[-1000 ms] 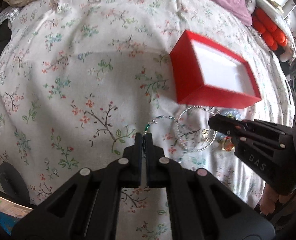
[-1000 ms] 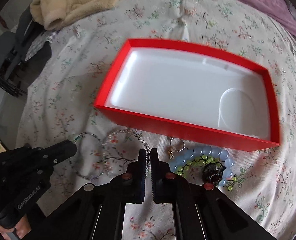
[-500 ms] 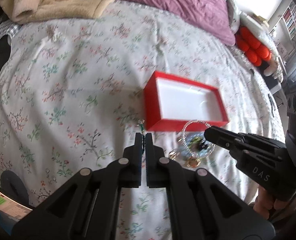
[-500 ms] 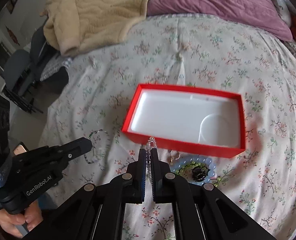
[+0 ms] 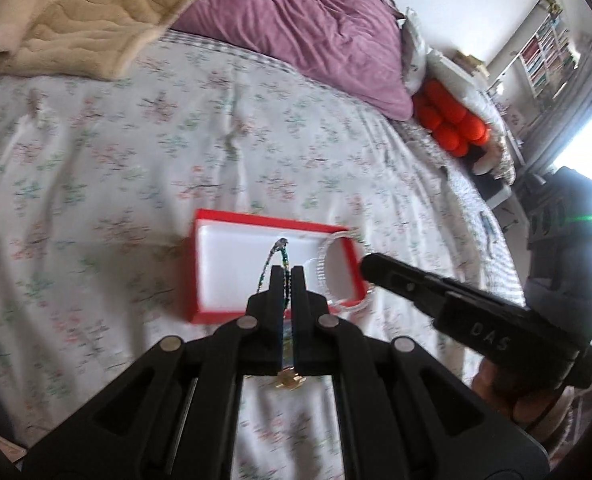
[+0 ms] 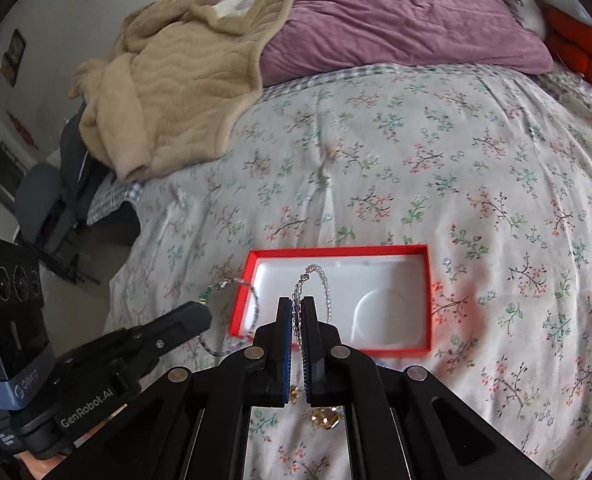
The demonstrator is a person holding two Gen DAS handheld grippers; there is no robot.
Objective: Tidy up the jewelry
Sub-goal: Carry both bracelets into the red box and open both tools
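Observation:
A red box with a white liner (image 5: 232, 272) (image 6: 348, 280) lies open on the floral bedspread. My left gripper (image 5: 287, 272) is shut on a green-and-silver beaded bracelet (image 5: 274, 254) and holds it in the air over the box; it also shows in the right wrist view (image 6: 252, 304). My right gripper (image 6: 295, 304) is shut on a clear crystal bracelet (image 6: 320, 276), also lifted over the box; the left wrist view shows it (image 5: 328, 276) hanging from the right gripper (image 5: 370, 264). Gold pieces (image 6: 324, 416) lie on the bedspread below, mostly hidden by the fingers.
A beige blanket (image 6: 168, 92) and a purple pillow (image 6: 396, 16) lie at the far end of the bed. Orange cushions (image 5: 452, 124) sit at the far right. A chair (image 6: 44, 200) stands beyond the left edge of the bed.
Both grippers have risen well above the bed, each lifting its bracelet off the bedspread. The box now looks small and far below, with both bracelets hanging over it.

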